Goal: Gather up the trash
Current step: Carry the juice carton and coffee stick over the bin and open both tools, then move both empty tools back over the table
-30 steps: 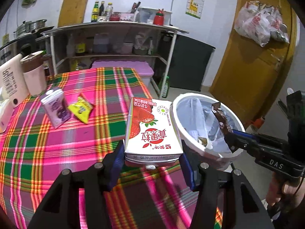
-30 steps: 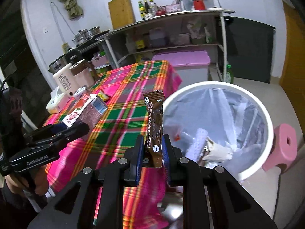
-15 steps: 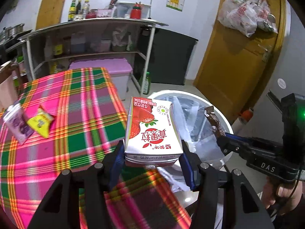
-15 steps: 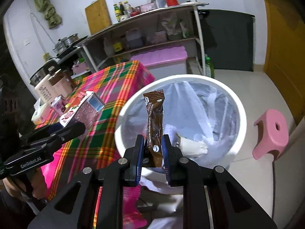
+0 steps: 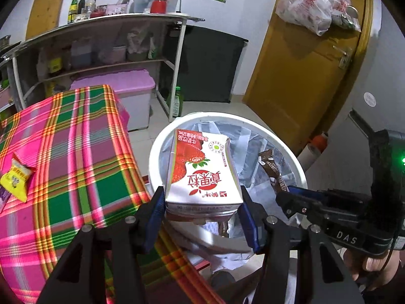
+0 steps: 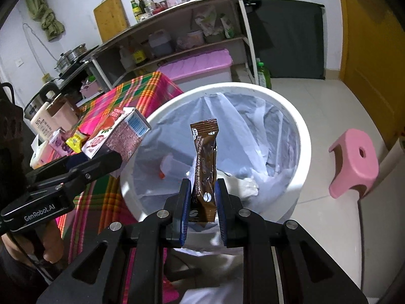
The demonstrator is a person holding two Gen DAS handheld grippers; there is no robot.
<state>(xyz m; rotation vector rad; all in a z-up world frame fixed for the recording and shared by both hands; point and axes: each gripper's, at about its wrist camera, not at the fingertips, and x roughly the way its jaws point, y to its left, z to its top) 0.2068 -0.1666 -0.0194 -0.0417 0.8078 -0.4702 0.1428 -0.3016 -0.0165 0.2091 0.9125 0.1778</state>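
Note:
My left gripper [image 5: 202, 207] is shut on a strawberry milk carton [image 5: 202, 172] and holds it over the near rim of the white lined trash bin [image 5: 298, 167]. My right gripper [image 6: 201, 202] is shut on a brown coffee sachet [image 6: 205, 162], held upright over the bin [image 6: 303, 136]. The carton [image 6: 119, 134] also shows at the bin's left edge in the right wrist view. The sachet [image 5: 272, 171] and the right gripper [image 5: 291, 195] show at the right of the left wrist view. The bin holds crumpled white trash [image 6: 243, 187].
A plaid-covered table [image 5: 76, 157] stands left of the bin with a yellow snack packet [image 5: 16, 177] and a purple carton [image 6: 59, 143]. A pink stool [image 6: 354, 162] is right of the bin. A shelf unit [image 5: 101, 50] and a yellow door [image 5: 303, 76] stand behind.
Both grippers have moved from over the table edge to over the bin, each still holding its item. The bin now fills the middle of both views.

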